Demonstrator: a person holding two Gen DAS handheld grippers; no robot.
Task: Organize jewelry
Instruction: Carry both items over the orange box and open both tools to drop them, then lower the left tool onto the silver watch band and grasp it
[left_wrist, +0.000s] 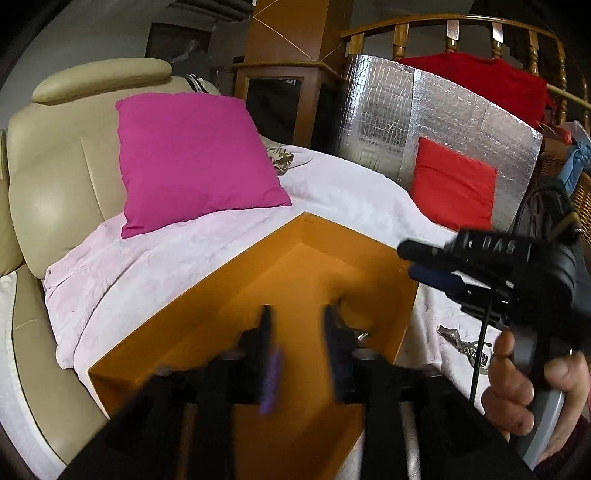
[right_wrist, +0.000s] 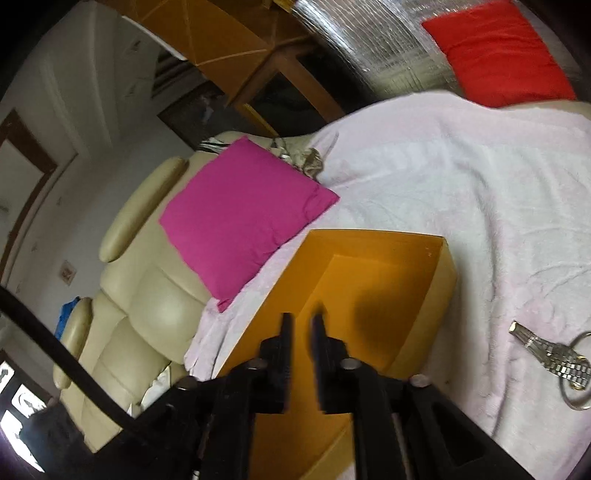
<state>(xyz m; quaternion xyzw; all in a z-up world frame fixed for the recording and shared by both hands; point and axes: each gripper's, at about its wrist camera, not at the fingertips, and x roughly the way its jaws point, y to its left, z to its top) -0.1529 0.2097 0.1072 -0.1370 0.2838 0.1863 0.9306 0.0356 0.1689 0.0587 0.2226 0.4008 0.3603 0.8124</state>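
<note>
An open orange box (left_wrist: 325, 266) sits on a pale pink blanket; it also shows in the right wrist view (right_wrist: 373, 291). My left gripper (left_wrist: 295, 314) is open and empty, hovering over the box interior. A small metal piece (left_wrist: 360, 334) shows by its right finger, inside the box. My right gripper (right_wrist: 302, 320) hovers over the box with fingers slightly apart and nothing between them; it shows from the side in the left wrist view (left_wrist: 413, 258). A silver metal watch (right_wrist: 550, 356) with a ring beside it lies on the blanket right of the box; the watch also appears in the left wrist view (left_wrist: 461, 341).
A magenta cushion (left_wrist: 192, 158) leans on the beige leather sofa (left_wrist: 55, 192) behind the box. A red cushion (left_wrist: 454, 184) rests against a silver foil panel (left_wrist: 424, 122). A small crumpled patterned item (left_wrist: 280, 157) lies on the blanket near the magenta cushion.
</note>
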